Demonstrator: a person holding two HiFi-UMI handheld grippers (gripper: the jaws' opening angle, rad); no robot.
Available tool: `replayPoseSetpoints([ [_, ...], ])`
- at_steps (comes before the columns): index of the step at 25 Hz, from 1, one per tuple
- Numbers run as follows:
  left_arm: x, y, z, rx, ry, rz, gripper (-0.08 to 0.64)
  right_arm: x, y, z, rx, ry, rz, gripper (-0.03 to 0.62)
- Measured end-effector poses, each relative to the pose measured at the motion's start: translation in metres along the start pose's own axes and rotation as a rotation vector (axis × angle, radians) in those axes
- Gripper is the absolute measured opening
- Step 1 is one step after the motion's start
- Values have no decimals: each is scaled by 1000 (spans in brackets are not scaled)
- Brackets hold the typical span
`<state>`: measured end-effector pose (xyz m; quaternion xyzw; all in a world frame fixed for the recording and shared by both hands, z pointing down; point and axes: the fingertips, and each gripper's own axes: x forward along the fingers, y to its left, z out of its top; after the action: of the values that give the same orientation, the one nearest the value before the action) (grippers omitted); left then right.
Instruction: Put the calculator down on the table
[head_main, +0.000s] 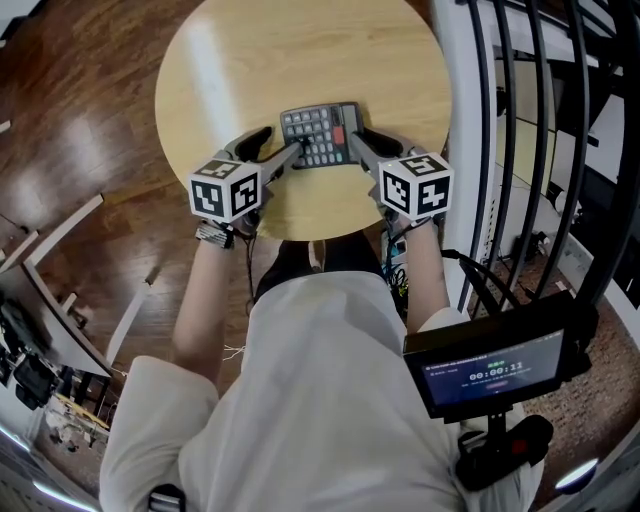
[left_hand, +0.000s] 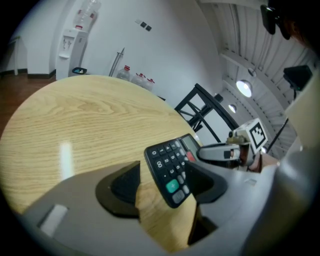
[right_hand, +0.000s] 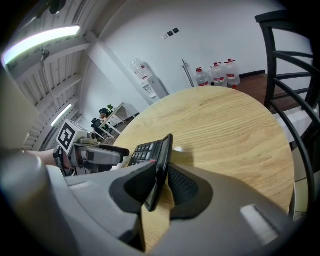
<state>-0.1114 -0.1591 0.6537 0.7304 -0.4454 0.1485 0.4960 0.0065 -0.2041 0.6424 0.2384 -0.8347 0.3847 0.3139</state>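
Between the pads of the right claw (right_hand: 161, 186) sits the calculator (right_hand: 159, 152), pinched across its thin body, keys toward the left pad and back toward the ribbed right one. It looks tilted, low over the round wooden desk (right_hand: 225, 125); whether a corner touches the wood I cannot tell. Its other end reaches into the left claw (left_hand: 165, 185), whose pads stand wide, the case close by the right-hand pad and well clear of the other.

To do this well, I would lower the right claw until the case lies flat, then ease the pads apart and draw straight back without nudging it.

Legible print: key legends 0, 00, digits and a green plus. No brand shows. A small screen (head_main: 495, 368) shows a timer too small to read surely.
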Motion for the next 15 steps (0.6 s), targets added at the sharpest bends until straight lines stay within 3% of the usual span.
replayPoseSetpoints([
  [7,2,-11,-1,42,23,-5,298,-7,-3,3,-10,-16,23,84],
  [11,4,-15,0,64,37,-7,294,-15,-12,9,-24,-36,-15,84],
  [13,5,-12,5,64,25,20,262,-19,-20,14,-30,-44,-55,84],
  [14,4,-9,10,57,7,42,222,-21,-24,18,-35,-52,-77,84],
  [15,3,-6,17,43,-20,65,138,-23,-27,23,-43,-62,-99,84],
])
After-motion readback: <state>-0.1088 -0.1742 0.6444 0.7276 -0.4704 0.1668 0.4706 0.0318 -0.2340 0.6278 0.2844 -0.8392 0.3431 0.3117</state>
